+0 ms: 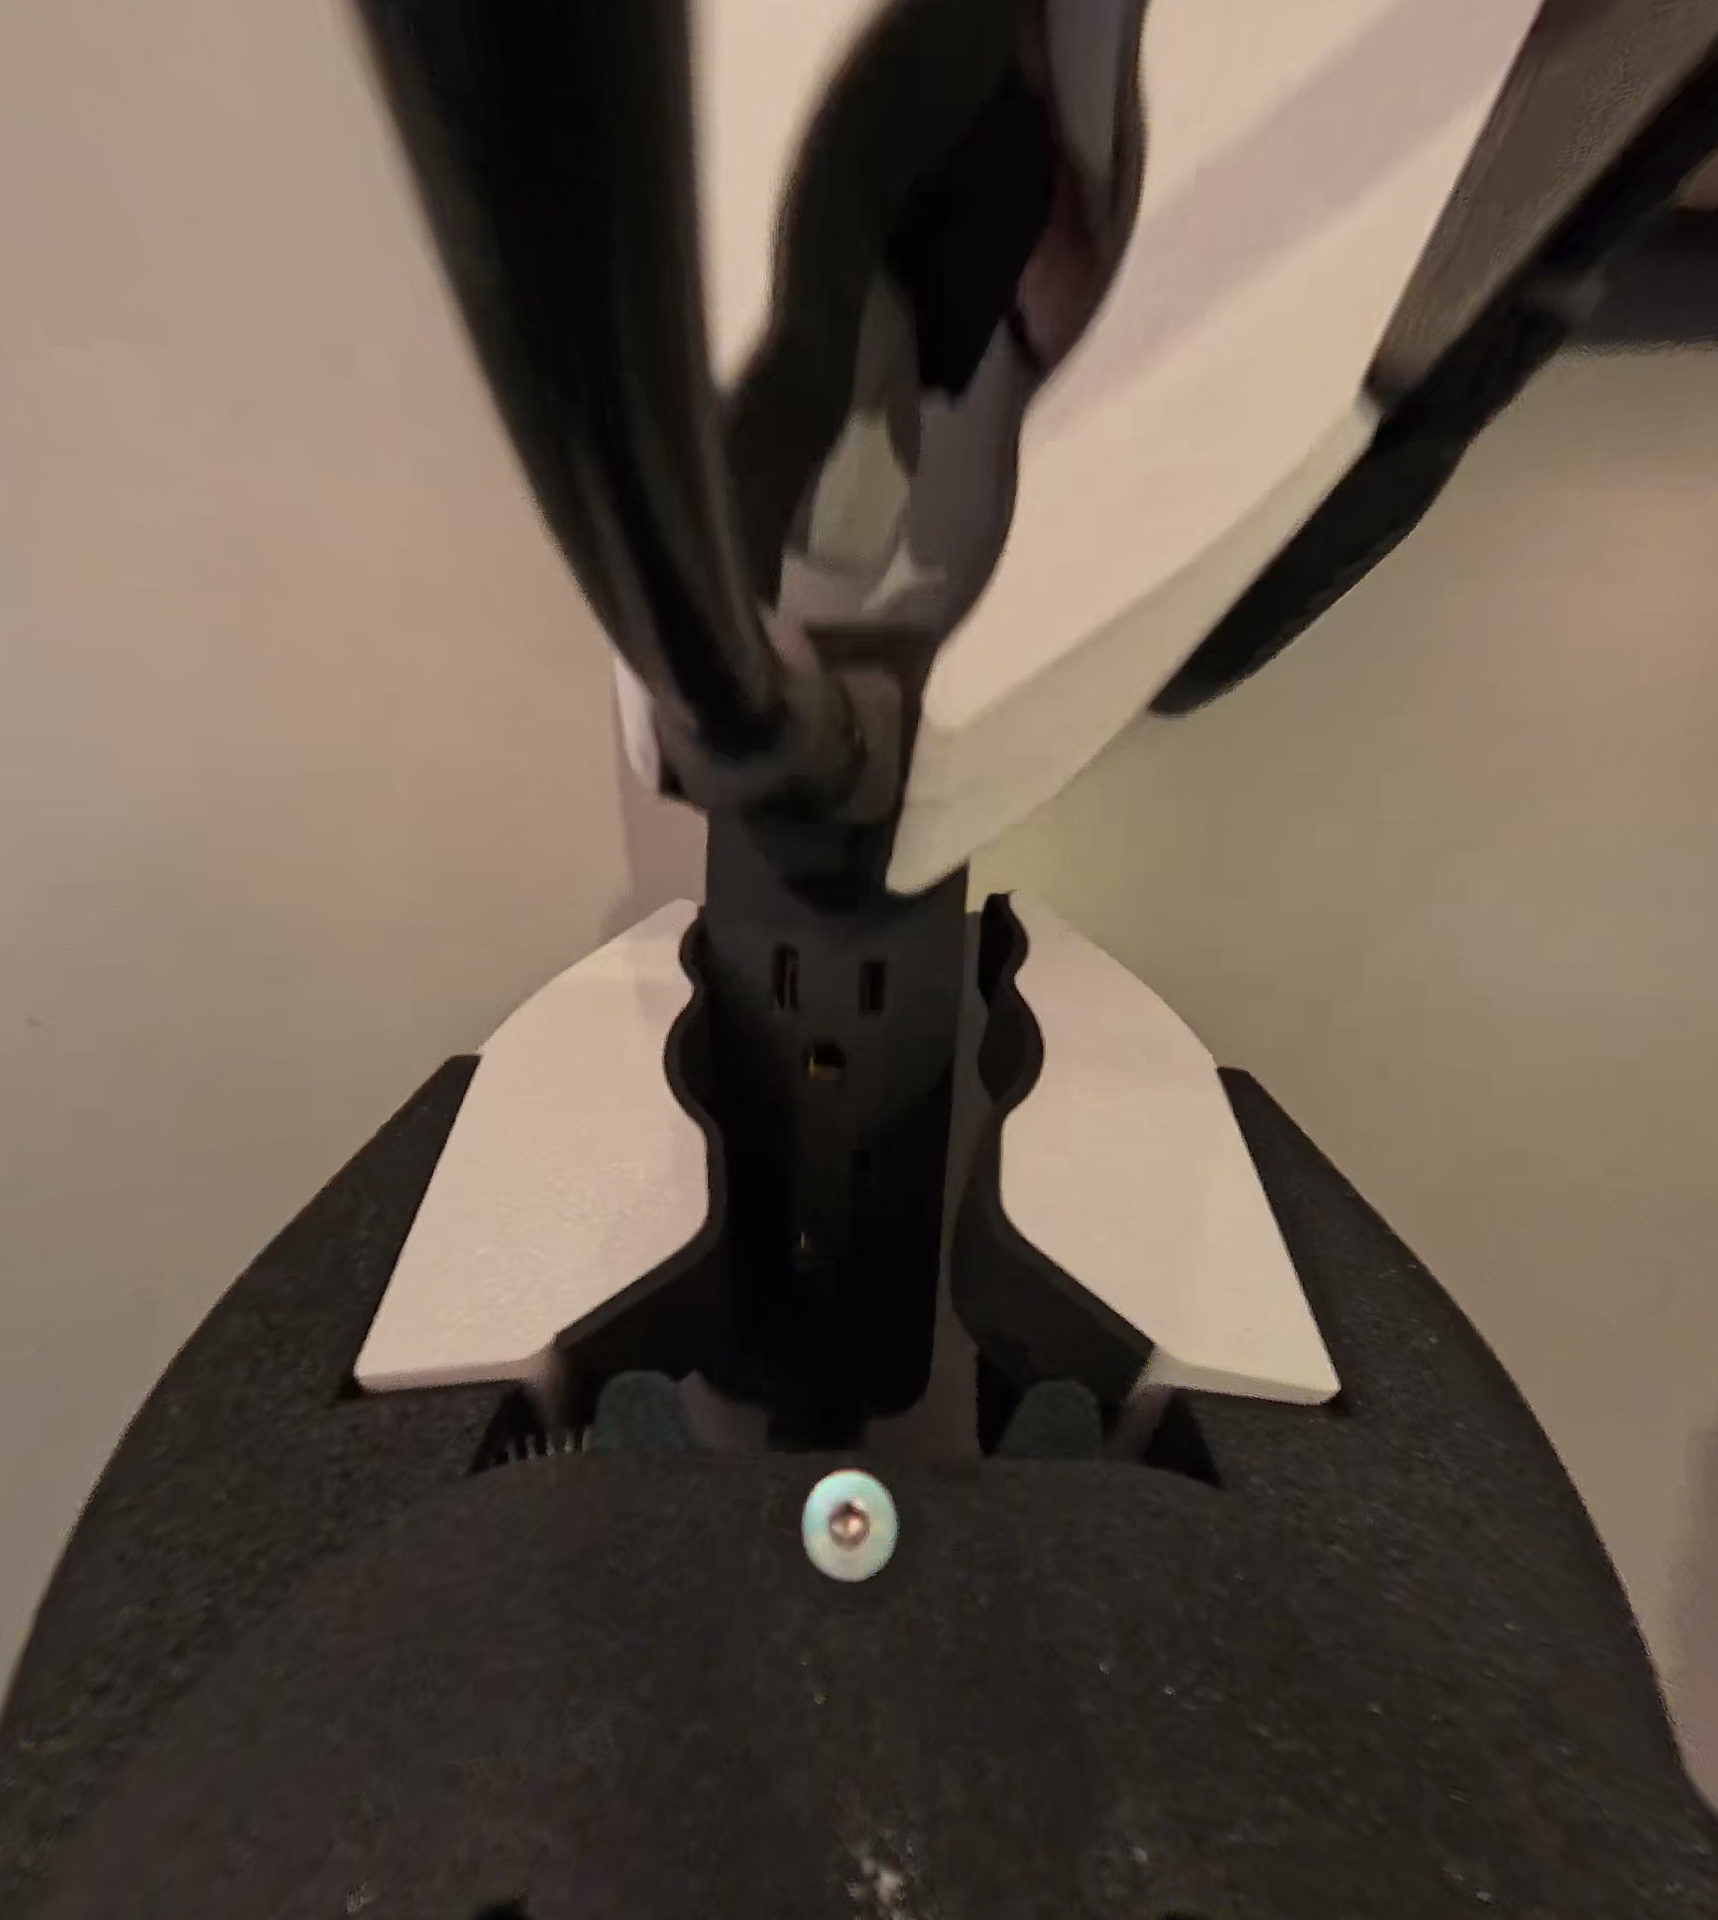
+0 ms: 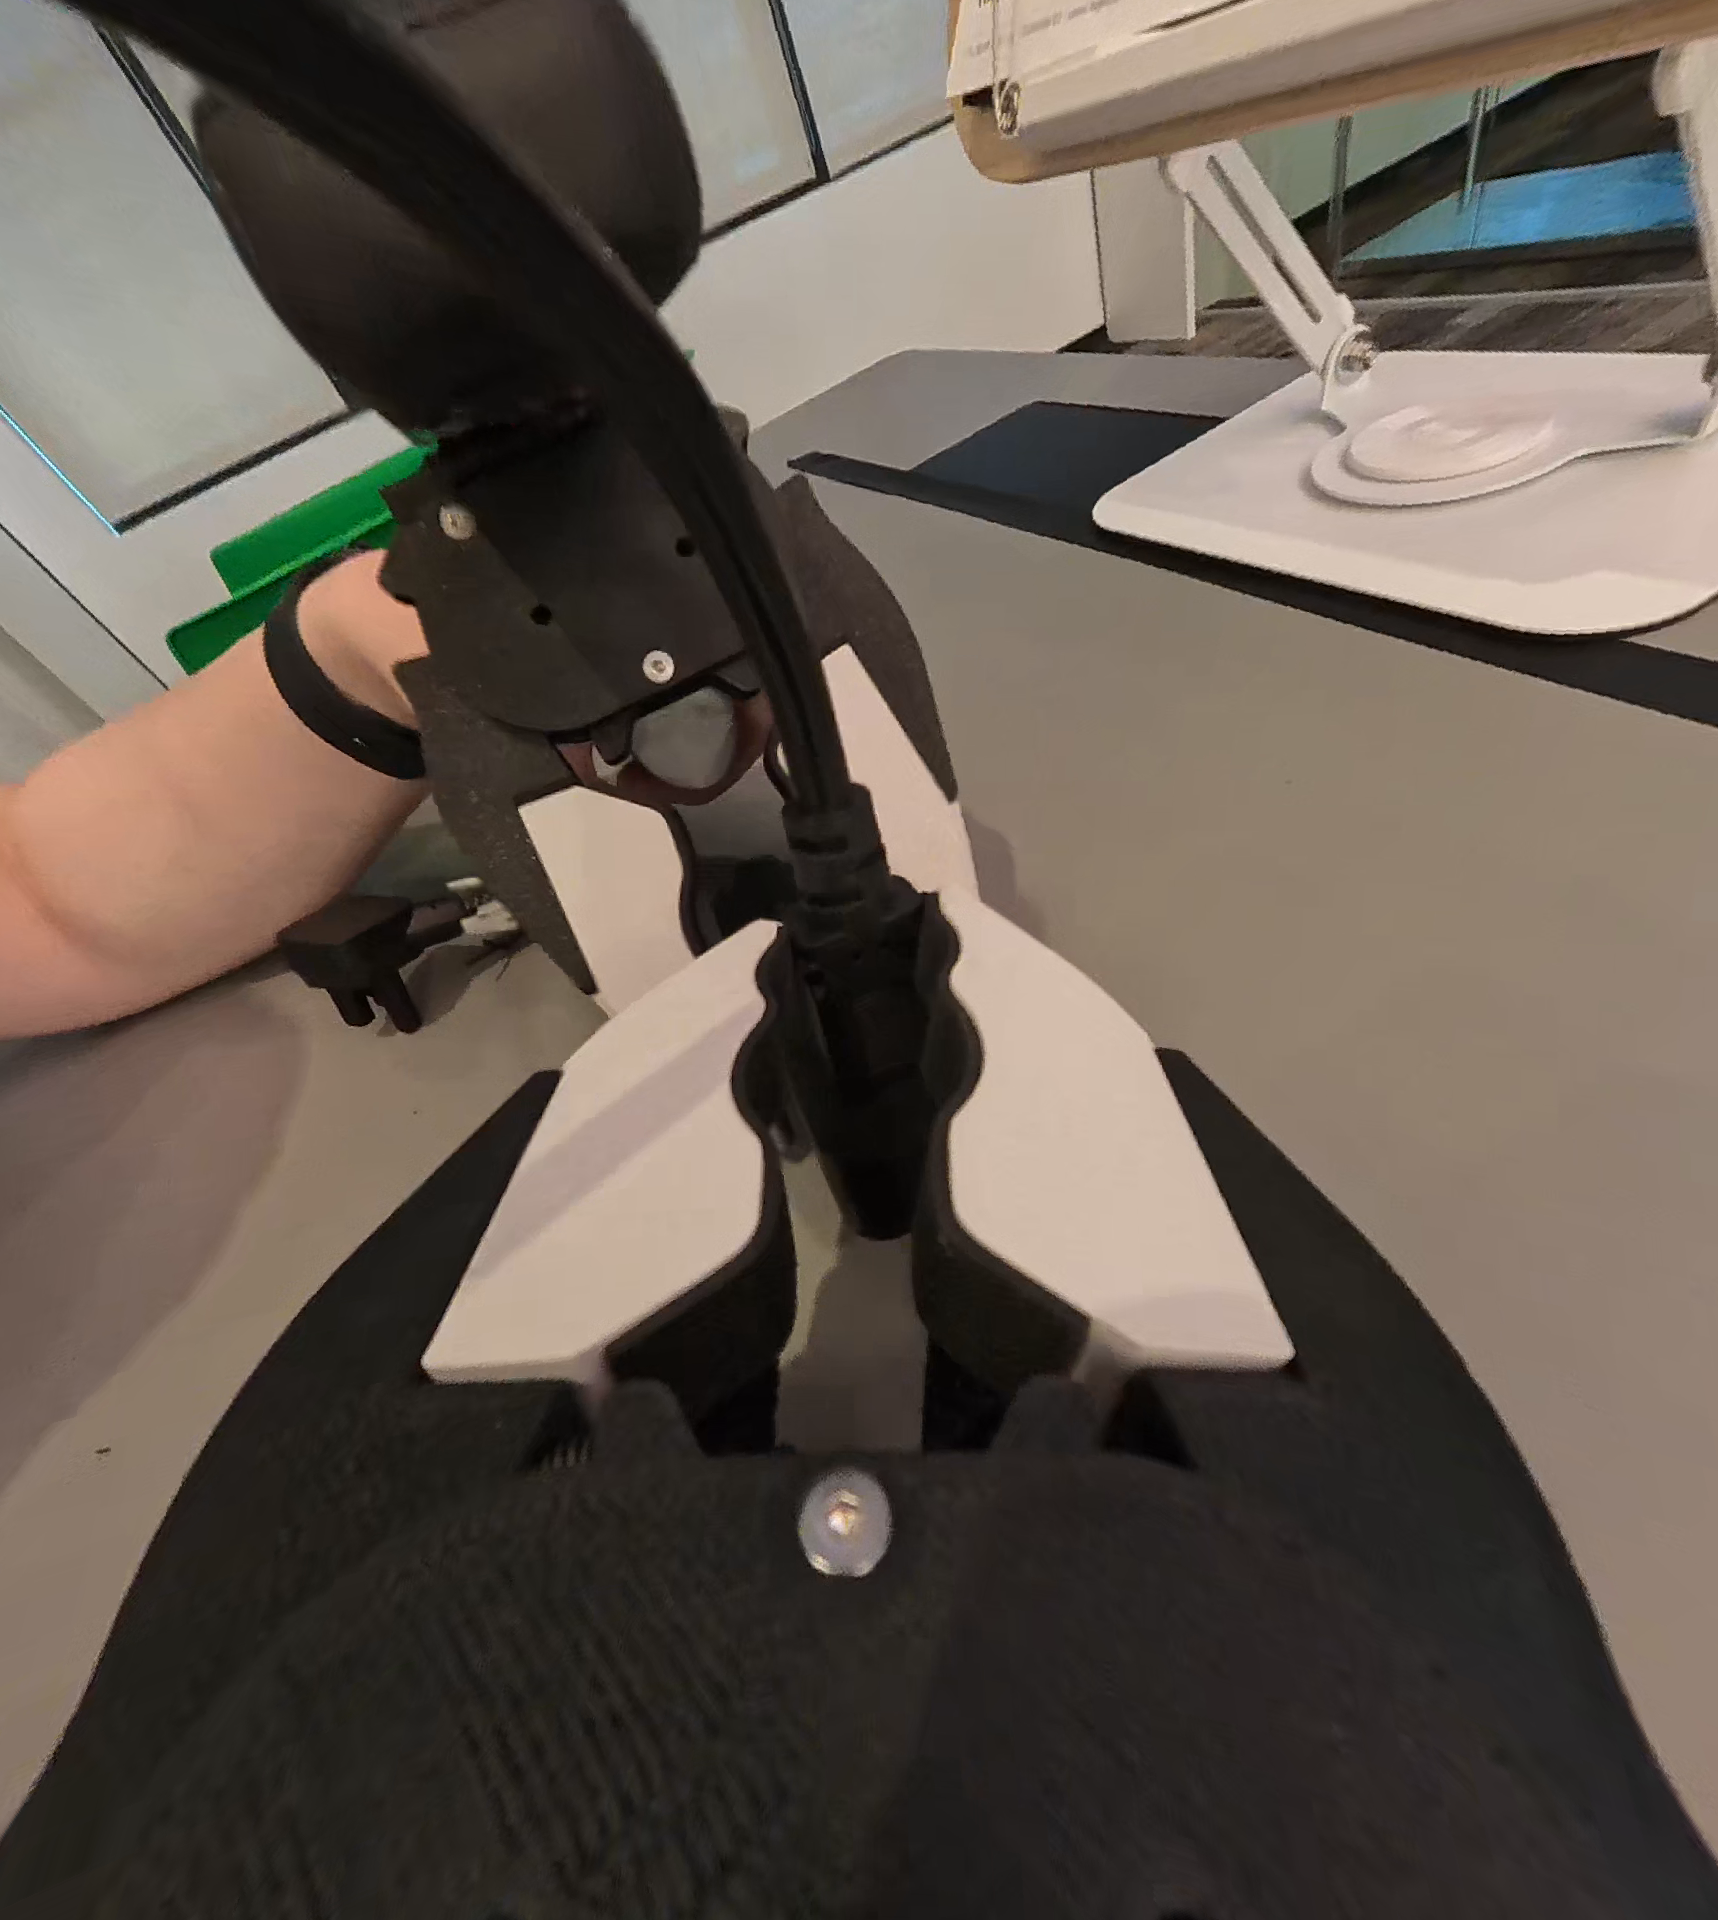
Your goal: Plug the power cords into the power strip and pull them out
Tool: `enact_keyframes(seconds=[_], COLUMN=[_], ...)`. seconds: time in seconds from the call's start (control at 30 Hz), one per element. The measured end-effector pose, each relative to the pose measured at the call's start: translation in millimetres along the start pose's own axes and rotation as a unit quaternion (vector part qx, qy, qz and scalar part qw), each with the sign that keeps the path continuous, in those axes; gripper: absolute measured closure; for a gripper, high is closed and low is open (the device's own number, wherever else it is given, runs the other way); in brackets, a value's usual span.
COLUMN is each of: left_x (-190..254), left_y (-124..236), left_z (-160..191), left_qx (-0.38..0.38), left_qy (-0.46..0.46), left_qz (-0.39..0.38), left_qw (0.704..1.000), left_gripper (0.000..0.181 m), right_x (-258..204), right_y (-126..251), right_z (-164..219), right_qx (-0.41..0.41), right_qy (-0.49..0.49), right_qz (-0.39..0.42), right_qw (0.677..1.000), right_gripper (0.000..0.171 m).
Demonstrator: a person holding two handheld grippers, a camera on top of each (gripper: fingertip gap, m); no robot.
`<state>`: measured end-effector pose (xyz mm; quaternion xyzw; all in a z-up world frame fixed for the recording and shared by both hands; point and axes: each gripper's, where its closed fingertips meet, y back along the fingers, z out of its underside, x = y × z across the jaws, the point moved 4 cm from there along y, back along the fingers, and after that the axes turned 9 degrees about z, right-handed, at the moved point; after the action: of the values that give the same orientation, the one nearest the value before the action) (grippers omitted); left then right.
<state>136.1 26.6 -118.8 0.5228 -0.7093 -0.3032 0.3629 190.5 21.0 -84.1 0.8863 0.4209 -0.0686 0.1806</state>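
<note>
In the left wrist view my left gripper [image 1: 834,935] is shut on a black power strip [image 1: 829,1122], gripping its sides, with an empty outlet facing up between the fingers. Farther along the strip, the right gripper's white finger [image 1: 1094,623] reaches down to a blurred black plug [image 1: 824,727]. Black cords [image 1: 564,312] rise from there. In the right wrist view my right gripper [image 2: 860,935] is shut on that black plug [image 2: 865,1049]. Its cord [image 2: 730,499] arcs up and left. The left gripper [image 2: 585,592] is just beyond, held by a person's hand.
A person's forearm with a black wristband [image 2: 335,707] lies on the grey table [image 2: 1354,987] at the left. A loose black plug [image 2: 356,951] lies beside it. A white stand [image 2: 1457,499] sits on a dark mat at the back right. A green object [image 2: 294,582] is behind. Tip to tip, the grippers are about 6 cm apart.
</note>
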Motion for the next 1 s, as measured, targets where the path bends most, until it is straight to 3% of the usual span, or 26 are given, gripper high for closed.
enact_keyframes(seconds=[0.17,0.5,0.63,0.7,1.0], left_x=[-2.0,3.0,4.0,5.8,9.0], left_y=[2.8,12.0,28.9,28.3,18.9], left_z=[-2.0,2.2,-4.3,-6.7,-3.9], left_qx=[0.035,-0.009,0.023,0.026,-0.005], left_qy=[0.010,0.032,0.017,0.006,-0.032], left_qz=[0.020,0.046,0.035,0.031,-0.033], left_qw=[0.999,0.998,0.999,0.999,0.999], left_gripper=[0.136,0.135,0.144,0.160,0.164], right_x=[-1.0,-7.2,-6.9,-6.5,-7.2], right_y=[-1.3,-3.9,-3.9,-4.0,-5.0], right_z=[0.4,4.5,4.6,4.6,10.6], right_qx=[-0.002,-0.020,-0.021,-0.021,-0.049], right_qy=[0.013,0.057,0.057,0.056,0.085], right_qz=[0.007,0.010,0.012,0.013,0.025], right_qw=[1.000,0.998,0.998,0.998,0.995], right_gripper=[0.148,0.147,0.148,0.147,0.148])
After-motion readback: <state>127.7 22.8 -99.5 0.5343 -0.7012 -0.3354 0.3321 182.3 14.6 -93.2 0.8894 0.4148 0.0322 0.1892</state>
